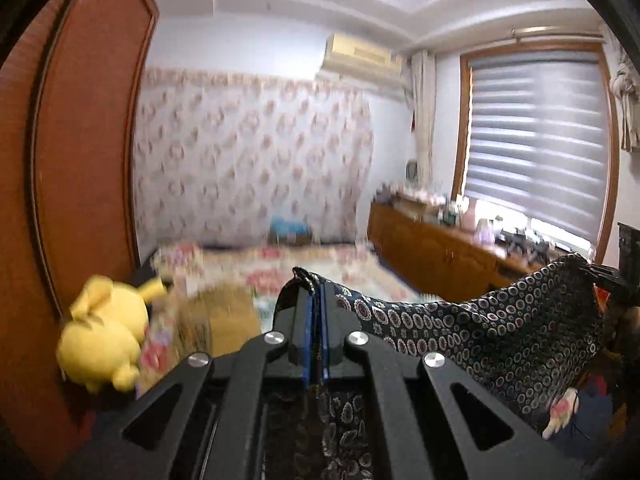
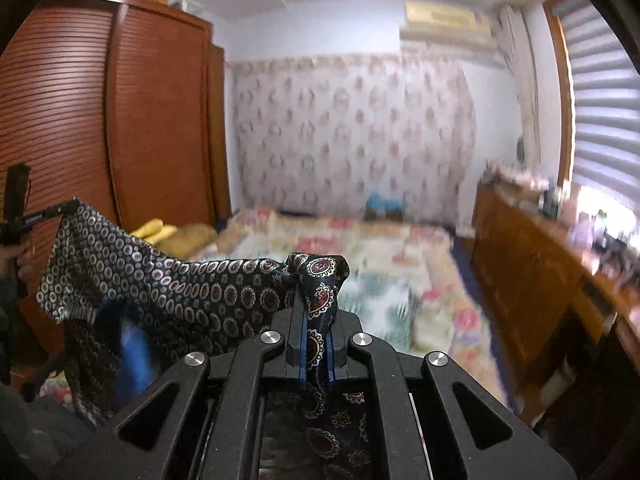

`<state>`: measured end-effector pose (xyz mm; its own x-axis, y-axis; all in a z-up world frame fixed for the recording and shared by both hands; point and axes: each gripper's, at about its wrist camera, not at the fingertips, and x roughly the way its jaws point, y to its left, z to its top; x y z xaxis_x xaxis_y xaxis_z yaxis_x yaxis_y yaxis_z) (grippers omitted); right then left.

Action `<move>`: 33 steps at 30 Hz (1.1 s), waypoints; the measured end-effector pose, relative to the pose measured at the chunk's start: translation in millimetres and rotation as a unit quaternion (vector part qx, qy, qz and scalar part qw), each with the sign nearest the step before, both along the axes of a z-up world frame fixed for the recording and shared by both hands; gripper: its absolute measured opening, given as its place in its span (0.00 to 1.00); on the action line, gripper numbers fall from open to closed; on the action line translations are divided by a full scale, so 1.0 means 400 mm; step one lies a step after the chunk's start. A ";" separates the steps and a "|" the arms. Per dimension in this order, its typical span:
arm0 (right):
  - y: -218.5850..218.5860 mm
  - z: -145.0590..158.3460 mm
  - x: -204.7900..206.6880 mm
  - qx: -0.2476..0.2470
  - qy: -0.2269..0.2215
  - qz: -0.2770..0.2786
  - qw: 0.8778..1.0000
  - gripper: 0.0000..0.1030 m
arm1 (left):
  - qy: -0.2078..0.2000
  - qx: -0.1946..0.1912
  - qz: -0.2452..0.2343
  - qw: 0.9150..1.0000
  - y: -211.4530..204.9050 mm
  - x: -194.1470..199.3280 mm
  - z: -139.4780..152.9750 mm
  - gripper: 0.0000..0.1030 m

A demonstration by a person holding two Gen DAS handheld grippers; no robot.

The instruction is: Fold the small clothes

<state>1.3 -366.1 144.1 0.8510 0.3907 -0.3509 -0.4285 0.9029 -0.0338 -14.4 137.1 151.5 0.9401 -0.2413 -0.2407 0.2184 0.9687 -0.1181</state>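
In the left wrist view, the left gripper (image 1: 316, 280) has its two fingers pressed together on a corner of the dark patterned cloth (image 1: 500, 332), a little fabric poking out past the tips. From there the cloth stretches to the right, held up in the air, and reaches the right gripper (image 1: 604, 276) at the frame's edge, where it appears pinched, though that edge is too distorted to be sure from here. Beyond lies the floral bed (image 1: 320, 264), blurred, with a yellow plush toy (image 1: 104, 332) beside the wooden wardrobe (image 1: 80, 160) on the left and a low wooden cabinet (image 1: 432, 248) under the window blind (image 1: 536, 140). In the right wrist view, the right gripper (image 2: 316, 276) is closed tight on another bunched corner of the cloth (image 2: 160, 280), which sags leftward through the air to the left gripper (image 2: 60, 210), raised in front of the wardrobe (image 2: 120, 120). The bed (image 2: 360, 248) spreads out below, well apart from the hanging cloth.
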 end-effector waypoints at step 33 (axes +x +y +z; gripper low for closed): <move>0.139 -0.288 0.684 -0.124 0.113 -0.073 0.983 0.05 | 0.143 0.106 0.085 0.980 0.000 0.648 -0.286 0.02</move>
